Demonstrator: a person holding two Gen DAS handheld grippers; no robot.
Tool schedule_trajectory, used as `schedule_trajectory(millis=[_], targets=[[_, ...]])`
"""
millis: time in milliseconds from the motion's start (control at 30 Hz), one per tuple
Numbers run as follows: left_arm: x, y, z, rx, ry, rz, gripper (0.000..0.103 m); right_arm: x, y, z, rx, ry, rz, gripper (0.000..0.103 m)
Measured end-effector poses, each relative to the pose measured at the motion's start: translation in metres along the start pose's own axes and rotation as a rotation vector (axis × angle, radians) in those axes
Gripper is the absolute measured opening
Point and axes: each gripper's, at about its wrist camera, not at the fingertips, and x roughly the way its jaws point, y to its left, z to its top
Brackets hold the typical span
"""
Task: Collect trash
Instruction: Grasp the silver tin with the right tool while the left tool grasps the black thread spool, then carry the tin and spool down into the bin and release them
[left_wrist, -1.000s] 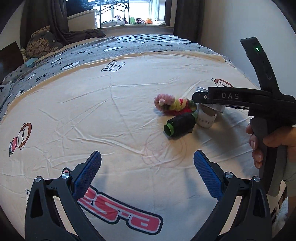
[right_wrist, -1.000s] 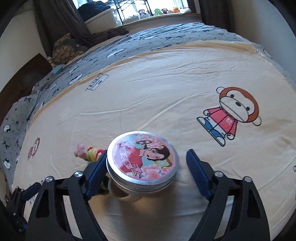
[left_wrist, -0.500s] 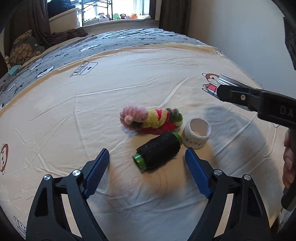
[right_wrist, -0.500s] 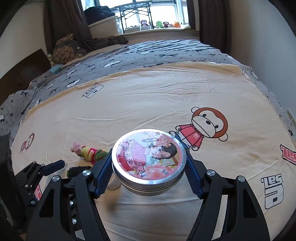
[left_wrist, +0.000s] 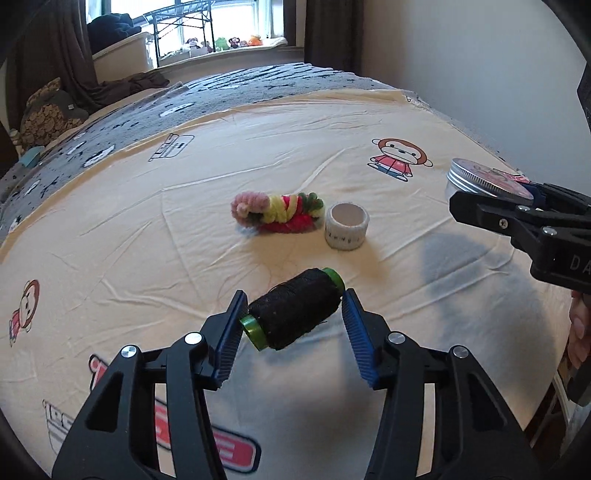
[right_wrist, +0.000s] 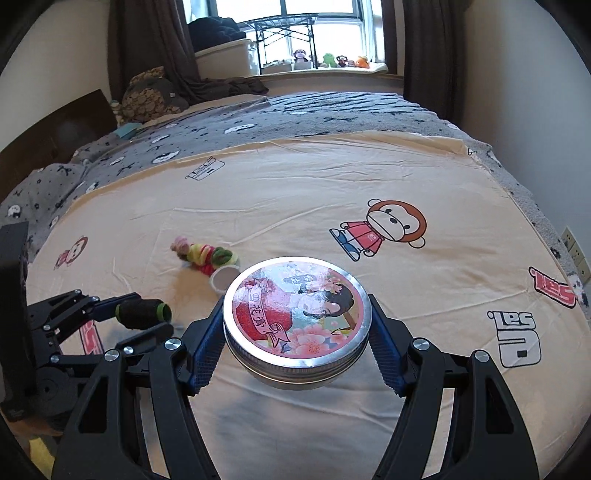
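Observation:
A black thread spool (left_wrist: 293, 314) with green ends sits between the blue pads of my left gripper (left_wrist: 293, 325), which is shut on it, lifted just above the sheet; it also shows in the right wrist view (right_wrist: 142, 313). My right gripper (right_wrist: 297, 336) is shut on a round silver tin (right_wrist: 295, 315) with a pink picture lid, held above the bed; the tin shows at the right of the left wrist view (left_wrist: 480, 181). A multicoloured yarn bundle (left_wrist: 277, 212) and a white tape roll (left_wrist: 347, 226) lie on the cream sheet.
The cream sheet (right_wrist: 295, 192) with monkey prints covers the bed; a grey patterned blanket (right_wrist: 295, 114) lies beyond it. A wall runs along the right bed edge. Pillows, a window sill with small toys and a metal rack are at the far end.
My left gripper moved forward and closed on the thread spool. My right gripper lifted the tin up and away to the right, uncovering the tape roll.

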Motion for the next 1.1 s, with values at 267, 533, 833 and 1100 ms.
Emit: schedule_trajectory(millis=[267,533,833,1100], targets=[[-0.081,-0.009,-0.051,-0.021,-0.06,0.014,0.05,-0.067,0.027,-0.043,-0.09,-0.058,0.022,0.071],[-0.141,-0.027,-0.113,-0.055,-0.095,-0.022,0.05,-0.125,0.049,-0.102,-0.174,-0.09,0.062,0.071],[-0.163,-0.044,-0.197,-0.081,-0.036,-0.089,0.05,-0.157,0.061,-0.184,-0.168,-0.058,0.114,0.071],[-0.127,-0.054,-0.256,-0.071,0.129,-0.125,0.05,-0.123,0.067,-0.258,-0.081,0.143,0.187,0.071]])
